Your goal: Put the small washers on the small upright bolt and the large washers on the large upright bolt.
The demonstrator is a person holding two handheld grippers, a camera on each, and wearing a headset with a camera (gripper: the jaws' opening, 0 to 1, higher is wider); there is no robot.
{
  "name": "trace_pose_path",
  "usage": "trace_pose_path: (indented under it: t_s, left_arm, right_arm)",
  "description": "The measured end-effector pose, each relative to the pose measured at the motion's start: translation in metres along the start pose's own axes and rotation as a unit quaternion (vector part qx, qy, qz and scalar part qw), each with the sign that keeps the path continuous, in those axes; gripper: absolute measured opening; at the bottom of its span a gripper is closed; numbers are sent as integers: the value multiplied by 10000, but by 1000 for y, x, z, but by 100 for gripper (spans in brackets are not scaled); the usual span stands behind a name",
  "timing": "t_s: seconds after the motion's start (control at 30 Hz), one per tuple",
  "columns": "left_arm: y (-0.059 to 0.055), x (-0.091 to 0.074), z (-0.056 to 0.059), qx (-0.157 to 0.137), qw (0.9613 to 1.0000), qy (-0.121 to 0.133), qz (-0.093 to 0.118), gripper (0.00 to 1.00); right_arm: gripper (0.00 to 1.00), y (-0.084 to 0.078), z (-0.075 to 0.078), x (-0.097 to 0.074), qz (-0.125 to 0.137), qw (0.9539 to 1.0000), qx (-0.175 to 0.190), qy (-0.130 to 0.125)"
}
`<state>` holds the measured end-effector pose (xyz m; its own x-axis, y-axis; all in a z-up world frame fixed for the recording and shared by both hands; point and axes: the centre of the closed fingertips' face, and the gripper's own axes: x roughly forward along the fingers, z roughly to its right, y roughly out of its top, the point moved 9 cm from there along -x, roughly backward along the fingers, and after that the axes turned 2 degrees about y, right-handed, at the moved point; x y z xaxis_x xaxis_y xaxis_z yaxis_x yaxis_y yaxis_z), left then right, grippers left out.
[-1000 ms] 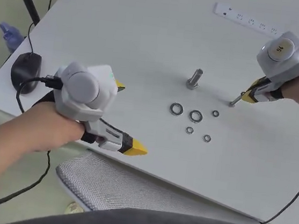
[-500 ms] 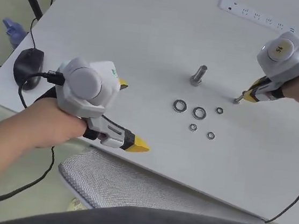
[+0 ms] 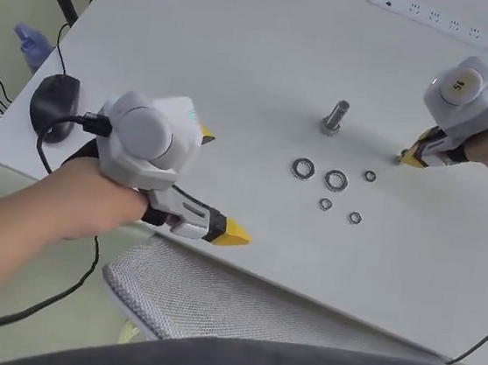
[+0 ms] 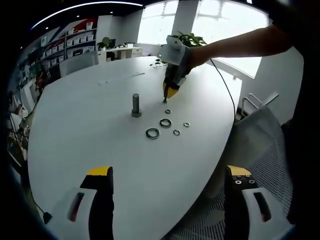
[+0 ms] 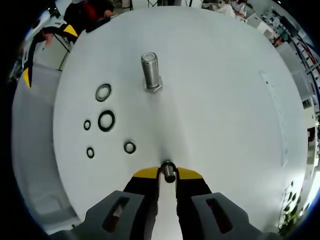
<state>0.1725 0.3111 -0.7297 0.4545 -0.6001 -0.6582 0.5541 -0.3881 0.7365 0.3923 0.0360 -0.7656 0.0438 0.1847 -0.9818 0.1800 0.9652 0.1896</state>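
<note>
A large bolt stands upright on the white table. Near it lie two large washers and three small washers. In the right gripper view the large washers lie left of the small bolt. My right gripper is shut on that small bolt, low on the table, right of the washers. My left gripper stands open over the table's near edge, holding nothing.
A white power strip lies at the far right of the table. A black mouse with its cable sits at the left edge. A grey mesh chair seat is below the near edge.
The head camera has shifted, so the whole picture has slid. Both grippers keep about the same places on the table. The right gripper stays shut on the small bolt.
</note>
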Motion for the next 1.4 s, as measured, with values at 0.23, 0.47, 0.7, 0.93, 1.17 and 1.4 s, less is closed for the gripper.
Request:
trace_pose_path:
  t_s: [0.23,0.47,0.7,0.93,1.17,1.4]
  left_arm:
    - [-4,-1,0,-46,10000,-16,-54,91]
    - [-4,-2,-1,-74,9999,3,-77,90]
    - [-4,0,-1,-42,9999,-22,-129,89]
    - [-2,1,0,-32,9999,-49,-115,88]
    - [-1,-1,-1,-14,9999,-32,-115,88]
    - [-3,-5,1,30,10000,9,-65,86]
  right_arm:
    - [12,-2,3,12,-57,10000,-38,23]
    - [12,-2,2,13,-63,9999,-75,62]
    - [13,-1,3,12,-63,9999,-23,127]
    - [13,-2,3,11,-37,9999,13,119]
    - [22,-1,2,10,40,9999,0,124]
    - [24,0,8,8,14,9998,-147,147]
